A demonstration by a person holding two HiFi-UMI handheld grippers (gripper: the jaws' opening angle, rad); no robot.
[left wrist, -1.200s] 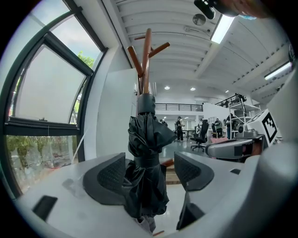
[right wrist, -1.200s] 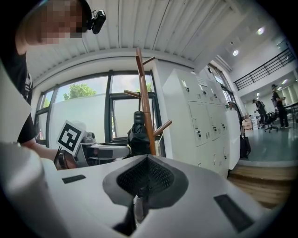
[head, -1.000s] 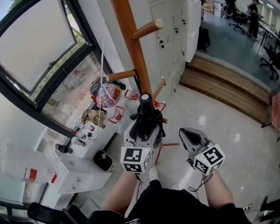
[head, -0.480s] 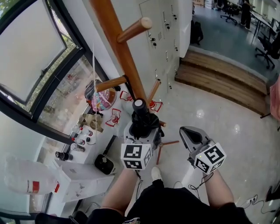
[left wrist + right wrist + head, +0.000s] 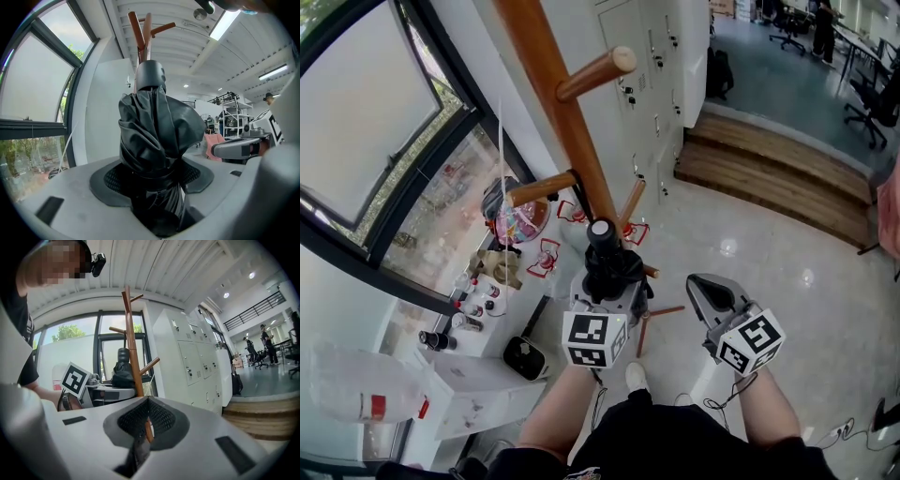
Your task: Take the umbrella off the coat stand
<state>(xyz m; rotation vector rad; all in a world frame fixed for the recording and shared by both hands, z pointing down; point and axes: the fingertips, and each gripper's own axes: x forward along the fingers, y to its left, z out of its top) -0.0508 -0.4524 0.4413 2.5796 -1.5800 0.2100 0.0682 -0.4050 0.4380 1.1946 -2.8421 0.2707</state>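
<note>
A folded black umbrella stands upright against the brown wooden coat stand, just below its lower pegs. My left gripper reaches around the umbrella's lower part. In the left gripper view the black fabric fills the gap of my left gripper, whose jaws are closing without visibly squeezing it. To the right, apart from the stand, my right gripper hangs shut with nothing in it. The right gripper view looks past my right gripper at the stand and the umbrella.
White lockers stand behind the coat stand, and a wooden step lies at the right. A big window is at the left, with a low shelf of bottles under it. A colourful bag hangs at a lower peg.
My left gripper has edged in towards the stand, around the umbrella. The right gripper has stayed where it was.
</note>
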